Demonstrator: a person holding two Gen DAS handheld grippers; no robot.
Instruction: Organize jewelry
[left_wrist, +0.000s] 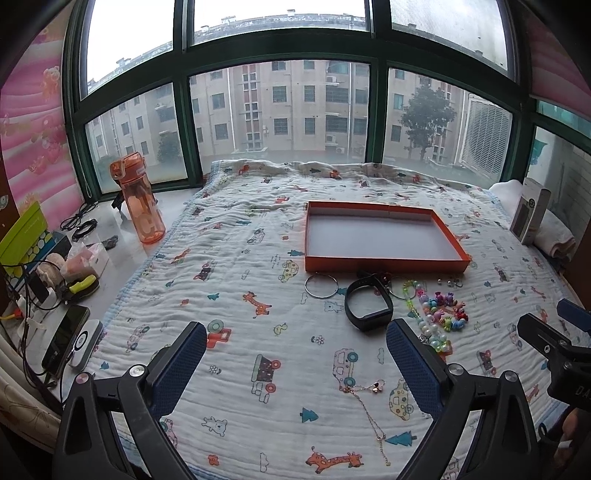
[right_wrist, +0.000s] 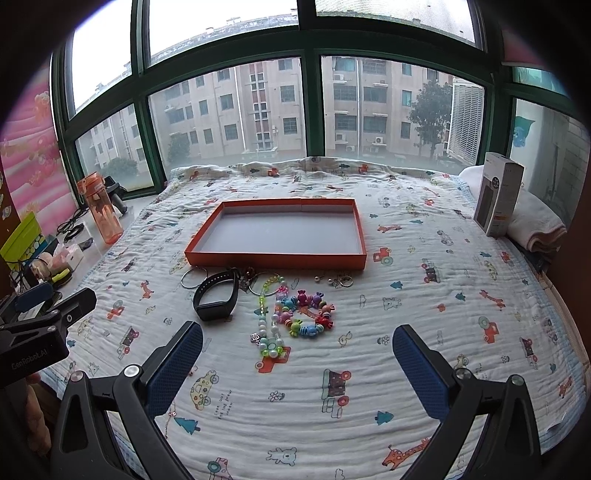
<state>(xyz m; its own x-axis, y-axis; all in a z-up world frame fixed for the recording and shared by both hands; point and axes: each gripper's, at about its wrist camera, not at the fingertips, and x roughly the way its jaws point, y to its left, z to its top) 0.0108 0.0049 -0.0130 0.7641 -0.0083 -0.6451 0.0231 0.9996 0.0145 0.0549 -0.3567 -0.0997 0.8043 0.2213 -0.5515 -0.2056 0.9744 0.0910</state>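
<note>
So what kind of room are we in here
Most likely a bedroom in a flat: a bed under a children's cartoon quilt sits against a big green-framed bay window facing apartment blocks, and folded towels lie at the bedside.

I am in a home bedroom, several floors up. Under me lies a bed covered with a child's quilt (left_wrist: 258, 258) printed with giraffes, cars and trees. Behind it a green-framed bay window (left_wrist: 280, 48) looks out on apartment blocks (right_wrist: 258, 110). A pink cartoon curtain (left_wrist: 33, 129) hangs at the left. The sill holds an orange water bottle (left_wrist: 138, 199), chargers and cables (left_wrist: 79, 223), and folded towels (right_wrist: 535, 221) sit at the bed's far right corner.
</note>
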